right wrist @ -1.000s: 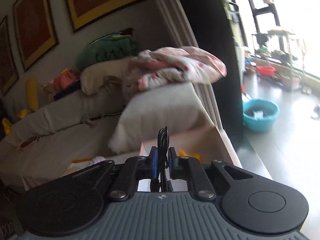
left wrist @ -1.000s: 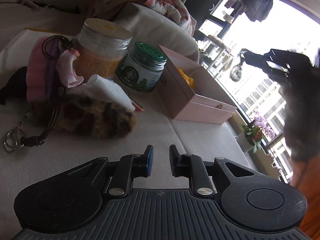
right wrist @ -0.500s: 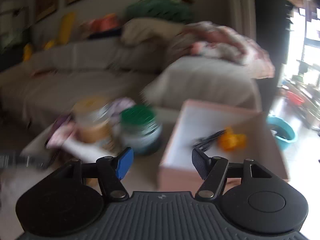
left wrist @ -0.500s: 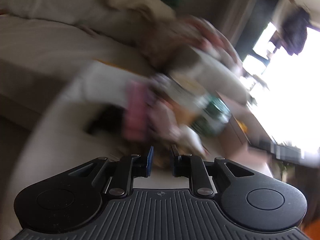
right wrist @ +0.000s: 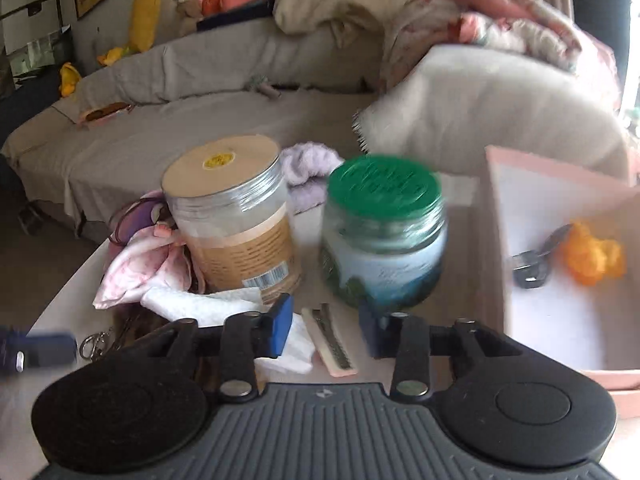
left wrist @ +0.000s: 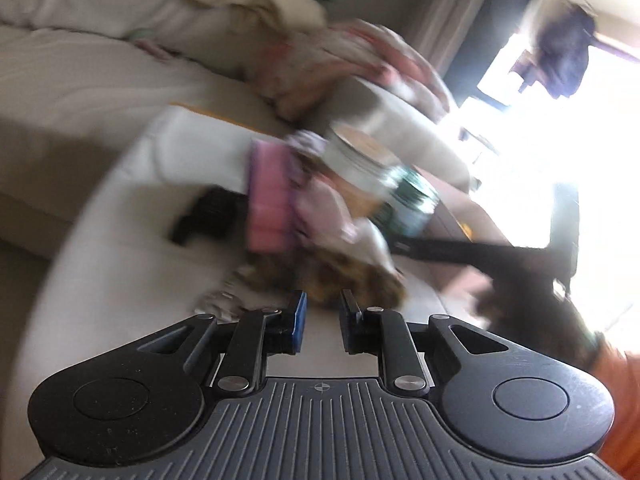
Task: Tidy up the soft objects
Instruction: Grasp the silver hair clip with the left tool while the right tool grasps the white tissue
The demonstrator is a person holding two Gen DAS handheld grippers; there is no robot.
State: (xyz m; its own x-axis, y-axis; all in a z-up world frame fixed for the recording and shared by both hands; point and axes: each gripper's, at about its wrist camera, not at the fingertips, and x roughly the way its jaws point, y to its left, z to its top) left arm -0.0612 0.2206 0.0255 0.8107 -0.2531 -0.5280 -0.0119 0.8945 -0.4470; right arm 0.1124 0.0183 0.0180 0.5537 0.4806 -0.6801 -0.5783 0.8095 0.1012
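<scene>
Left gripper (left wrist: 322,312): released, fingers a narrow gap apart, nothing between the pads. Just beyond the fingertips, a spotted brown furry piece (left wrist: 352,276) on the pale table (left wrist: 120,264). Past that, to the left of the finger line, a folded pink cloth (left wrist: 268,200), with a black item (left wrist: 208,216) further left. All blurred, so finer detail cannot be told. Ahead and to the right, the two jars. Reaching in from the right, a dark bar (left wrist: 460,248), too smeared to name for sure.

Right gripper (right wrist: 324,312): released, jaws just now closing in, nothing clamped between them. Under the gap and a little beyond, flat on the table, a small comb (right wrist: 330,340). At the left fingertip (right wrist: 280,316), a crumpled white cloth (right wrist: 200,304), partly under that finger. Further left, a pink-and-white cloth (right wrist: 140,264) against a tan-lidded jar (right wrist: 236,220). Straight ahead of the right fingertip, a green-lidded jar (right wrist: 382,232), upright, beside the first jar but apart from it. Behind and between the jars, a lilac fluffy cloth (right wrist: 308,168). Left of the left finger, a metal key ring (right wrist: 90,344).

To the right of the right finger, an open pink box (right wrist: 552,332), with an orange soft piece (right wrist: 592,256) and a dark clip (right wrist: 532,264) inside, just beside each other. Beyond everything, a grey sofa (right wrist: 200,120) piled with bedding.
</scene>
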